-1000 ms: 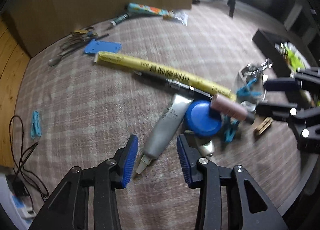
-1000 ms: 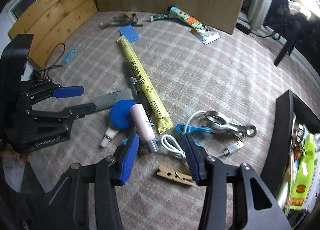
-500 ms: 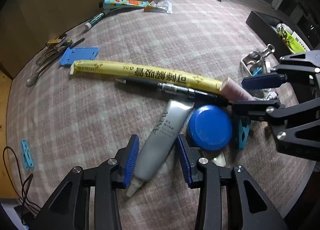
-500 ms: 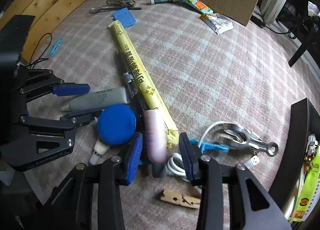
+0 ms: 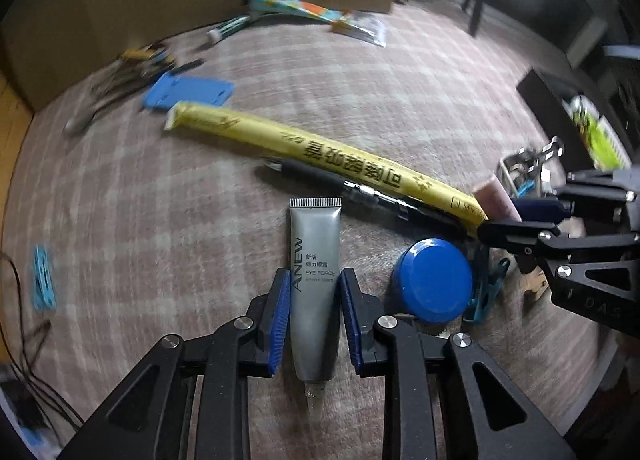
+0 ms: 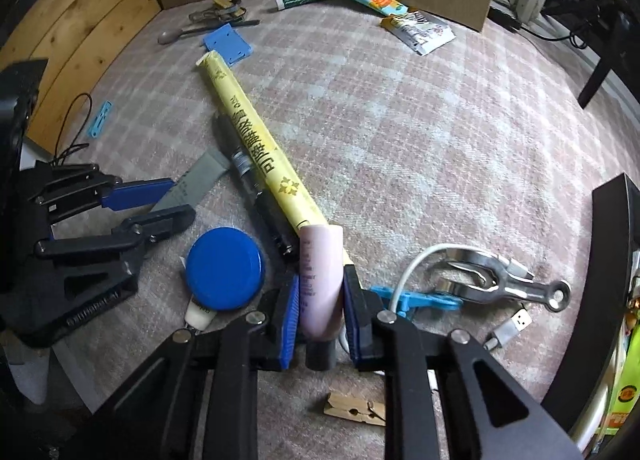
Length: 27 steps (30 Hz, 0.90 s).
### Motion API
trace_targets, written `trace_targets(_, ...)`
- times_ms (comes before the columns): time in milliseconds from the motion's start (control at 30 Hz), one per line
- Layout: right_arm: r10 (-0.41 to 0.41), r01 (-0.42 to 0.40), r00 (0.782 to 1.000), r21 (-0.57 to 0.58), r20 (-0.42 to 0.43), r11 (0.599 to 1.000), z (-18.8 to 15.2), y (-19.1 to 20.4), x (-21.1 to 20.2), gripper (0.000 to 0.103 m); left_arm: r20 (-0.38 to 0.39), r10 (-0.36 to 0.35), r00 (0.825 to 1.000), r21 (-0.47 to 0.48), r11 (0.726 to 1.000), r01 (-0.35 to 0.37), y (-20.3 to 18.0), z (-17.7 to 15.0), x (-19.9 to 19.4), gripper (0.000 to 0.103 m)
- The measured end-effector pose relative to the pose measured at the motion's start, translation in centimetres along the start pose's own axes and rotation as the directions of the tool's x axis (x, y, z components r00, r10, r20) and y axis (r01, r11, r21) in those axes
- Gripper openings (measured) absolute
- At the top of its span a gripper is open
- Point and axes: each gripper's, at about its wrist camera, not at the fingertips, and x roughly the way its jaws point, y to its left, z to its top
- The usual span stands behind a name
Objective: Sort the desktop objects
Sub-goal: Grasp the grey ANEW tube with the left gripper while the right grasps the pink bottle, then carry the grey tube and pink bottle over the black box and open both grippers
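My left gripper (image 5: 315, 312) is shut on a grey ANEW cream tube (image 5: 315, 272), its blue pads touching both sides. The tube points away from me, cap toward me, on the checked cloth. My right gripper (image 6: 320, 308) is shut on a pink tube with a dark cap (image 6: 320, 280), pads against both sides. The pink tube also shows in the left wrist view (image 5: 496, 196). A round blue lid (image 5: 434, 280) lies between the two grippers. A long yellow packet (image 6: 256, 144) and a black pen (image 6: 256, 184) lie diagonally across the middle.
A black tray (image 6: 600, 300) with items stands at the right. Metal tongs (image 6: 492, 280), a white cable (image 6: 408, 272), a blue clip (image 6: 416, 298) and a wooden clothespin (image 6: 354, 412) lie near my right gripper. A blue card (image 6: 227, 45), spoon, keys and tubes lie by the cardboard wall.
Both grippers moved forward and closed: the left one onto the grey tube, the right one onto the pink tube. The grey tube now lies straight between the left pads.
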Motion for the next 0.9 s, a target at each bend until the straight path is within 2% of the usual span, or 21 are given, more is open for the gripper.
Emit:
trace_targets(133, 0.015, -0.015, 1.000, 0.011, 0.024, 1.000, -0.4, -0.5, -1.1, 0.020, 0.027, 0.000, 1.000, -0.071, 0.997, 0.002, 0.8, -0.8, -1.3, 0.023)
trace_targets(367, 0.024, -0.027, 0.996, 0.027, 0.087, 0.999, -0.7, -0.5, -4.1, 0.020, 0.092, -0.002, 0.996, -0.113, 0.993, 0.013, 1.0, -1.5, -4.9, 0.023)
trace_targets(600, 0.030, -0.043, 0.985, 0.076, 0.169, 0.996, -3.3, -3.0, -7.3, 0.020, 0.157, -0.021, 0.987, -0.078, 0.996, 0.034, -3.8, -0.9, -6.9, 0.023)
trace_targets(900, -0.024, -0.022, 0.966, 0.177, 0.257, 0.984, -9.9, -8.6, -13.2, 0.020, 0.192, -0.102, 0.976, 0.022, 0.995, 0.099, -12.8, 0.0, -8.8, 0.023)
